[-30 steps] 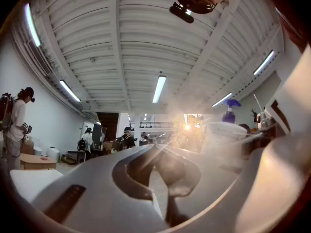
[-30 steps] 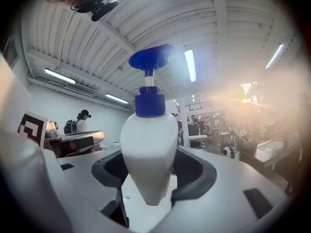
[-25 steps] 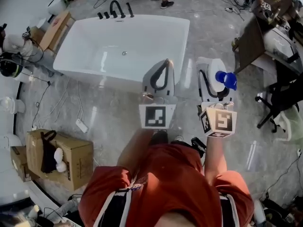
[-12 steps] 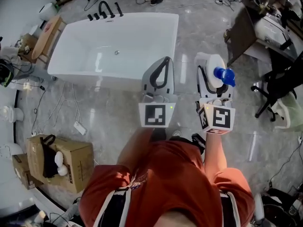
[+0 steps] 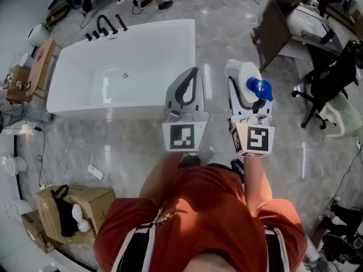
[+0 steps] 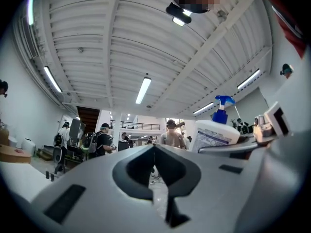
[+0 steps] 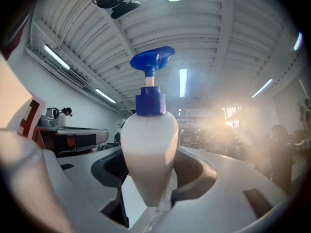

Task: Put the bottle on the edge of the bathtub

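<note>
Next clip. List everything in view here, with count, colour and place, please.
bathtub: one, white, upper left
faucet set: one, black, at the bathtub's far end
bottle: one, white with blue pump, in the right gripper
cardboard boxes: at least two, brown, along the left side
office chair: one, black, far right
person's shirt: one, red, bottom centre
left gripper: one, grey, jaws shut and empty, beside the bathtub
right gripper: one, grey, jaws closed on the bottle

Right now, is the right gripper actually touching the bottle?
Touching. The right gripper view shows the right gripper clamping the bottle, both jaws pressing its white sides.
</note>
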Available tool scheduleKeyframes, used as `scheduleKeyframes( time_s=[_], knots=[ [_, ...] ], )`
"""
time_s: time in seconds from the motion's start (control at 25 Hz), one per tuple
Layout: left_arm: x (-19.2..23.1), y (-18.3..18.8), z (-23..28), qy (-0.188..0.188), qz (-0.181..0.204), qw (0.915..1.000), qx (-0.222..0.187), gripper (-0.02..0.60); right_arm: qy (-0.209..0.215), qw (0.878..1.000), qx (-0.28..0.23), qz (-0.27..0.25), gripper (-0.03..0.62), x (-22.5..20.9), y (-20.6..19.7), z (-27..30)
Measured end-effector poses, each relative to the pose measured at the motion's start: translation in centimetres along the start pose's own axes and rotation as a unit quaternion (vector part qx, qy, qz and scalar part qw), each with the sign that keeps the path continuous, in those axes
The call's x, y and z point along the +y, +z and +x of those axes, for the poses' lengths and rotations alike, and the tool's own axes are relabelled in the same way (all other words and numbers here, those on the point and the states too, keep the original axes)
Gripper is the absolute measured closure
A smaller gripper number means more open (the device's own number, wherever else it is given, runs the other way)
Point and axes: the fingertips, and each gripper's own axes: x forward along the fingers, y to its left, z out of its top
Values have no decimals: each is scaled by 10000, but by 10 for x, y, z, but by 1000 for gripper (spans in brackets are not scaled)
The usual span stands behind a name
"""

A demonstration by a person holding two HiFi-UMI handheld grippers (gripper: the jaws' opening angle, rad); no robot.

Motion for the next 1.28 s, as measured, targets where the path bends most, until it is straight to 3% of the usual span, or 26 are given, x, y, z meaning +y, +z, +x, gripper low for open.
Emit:
scheduleKeyframes(
  time_s=[0.28,0.76,1.28],
  knots=[
    [10,-6,22,-410,-159,9990,-100,565,-443,9989,-38,-170,329,0,-1,13],
    [18,-29,41,-673,-262,9974,-17,565,-689,9975,1,-174,328,1,-17,31],
    [-10,-48,113,-677,-255,9974,23,565,-666,9978,-28,-23,329,-65,-35,74]
  ],
)
